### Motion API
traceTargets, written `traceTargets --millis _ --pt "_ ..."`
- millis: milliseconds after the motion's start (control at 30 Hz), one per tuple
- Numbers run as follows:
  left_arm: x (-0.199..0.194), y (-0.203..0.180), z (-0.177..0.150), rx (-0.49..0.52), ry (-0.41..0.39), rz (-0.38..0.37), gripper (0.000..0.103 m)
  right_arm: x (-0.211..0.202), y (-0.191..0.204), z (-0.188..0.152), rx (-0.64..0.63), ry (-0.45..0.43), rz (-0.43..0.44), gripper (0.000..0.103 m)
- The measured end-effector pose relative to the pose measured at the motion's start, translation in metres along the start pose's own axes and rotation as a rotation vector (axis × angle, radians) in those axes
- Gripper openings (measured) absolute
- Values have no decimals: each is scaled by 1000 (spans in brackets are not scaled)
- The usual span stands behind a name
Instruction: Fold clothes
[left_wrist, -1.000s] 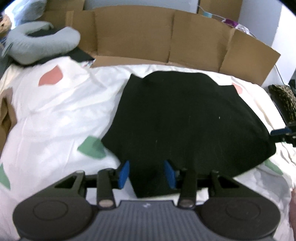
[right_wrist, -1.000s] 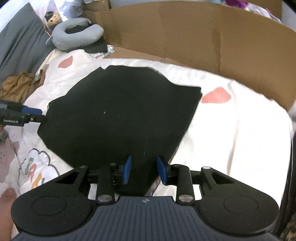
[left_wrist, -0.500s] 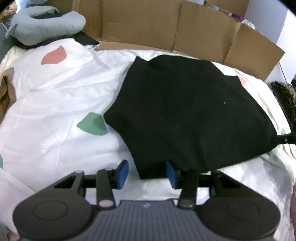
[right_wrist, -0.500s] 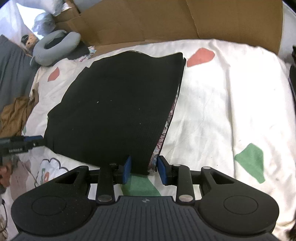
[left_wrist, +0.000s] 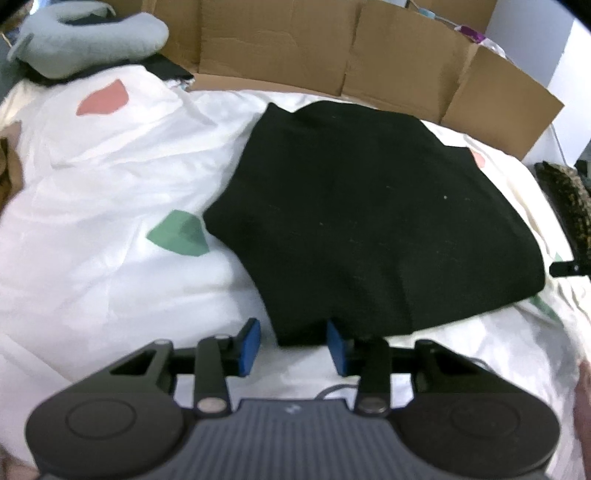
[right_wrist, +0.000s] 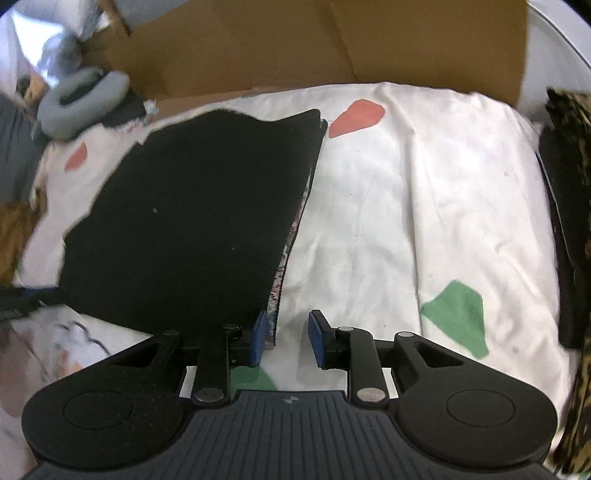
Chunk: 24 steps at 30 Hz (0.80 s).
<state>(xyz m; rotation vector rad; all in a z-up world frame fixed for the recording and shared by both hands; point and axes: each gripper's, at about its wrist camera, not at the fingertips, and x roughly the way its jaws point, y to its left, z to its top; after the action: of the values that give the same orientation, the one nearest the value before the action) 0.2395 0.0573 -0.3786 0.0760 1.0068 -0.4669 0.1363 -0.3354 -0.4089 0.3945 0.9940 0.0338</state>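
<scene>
A folded black garment (left_wrist: 369, 221) lies flat on the white sheet (left_wrist: 92, 258) with coloured patches. In the left wrist view its near corner reaches in between my left gripper's (left_wrist: 293, 347) blue pads, which stand wide apart and do not pinch it. In the right wrist view the same garment (right_wrist: 192, 221) fills the left half, a patterned lining showing along its right edge. My right gripper (right_wrist: 288, 339) is open over bare sheet, with its left pad beside the garment's near right corner.
A cardboard wall (left_wrist: 332, 48) runs along the bed's far side. A grey neck pillow (left_wrist: 85, 44) sits at the far left, and brown cloth (right_wrist: 14, 236) lies at the left edge. A dark leopard-print item (right_wrist: 569, 184) borders the right side.
Both grippers have drawn back toward the near edge. The garment's corner, between the right gripper's pads a second ago, now sits beside its left pad. Both stayed open.
</scene>
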Motion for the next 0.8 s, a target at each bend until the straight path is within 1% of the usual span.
traceTargets --millis 33,100,133,167,267,333,400,433,467,500,667,800 --pt "2 0 0 2 4 -5 40 -1 -2 0 27 12 30 33" --pt "4 1 -1 12 13 -2 34 1 -5 -3 105 60 117 33" --pt "4 2 -1 -1 14 -12 26 3 -6 -6 138 71 144 33" --pt "4 4 -1 -16 16 -23 20 4 -7 -9 166 77 163 34" --pt "2 3 -1 -5 10 -13 13 13 -15 -15 247 83 208 34" --pt "0 4 -1 -9 7 -12 11 19 -20 -18 301 85 238 35" --pt "-2 4 -1 -7 3 -10 10 25 -25 -22 355 88 267 38" --pt "-3 4 -1 -1 1 -7 10 28 -28 -24 383 89 282 38" --pt "-4 3 -1 6 -1 -6 10 31 -31 -26 410 90 296 40" --pt "-4 4 -1 9 -3 -5 10 34 -33 -28 437 91 311 45" --pt "-7 6 -1 8 -11 -10 9 49 -45 -36 564 91 380 45" --pt "-6 7 1 8 -7 -16 9 57 -46 -34 652 69 398 43"
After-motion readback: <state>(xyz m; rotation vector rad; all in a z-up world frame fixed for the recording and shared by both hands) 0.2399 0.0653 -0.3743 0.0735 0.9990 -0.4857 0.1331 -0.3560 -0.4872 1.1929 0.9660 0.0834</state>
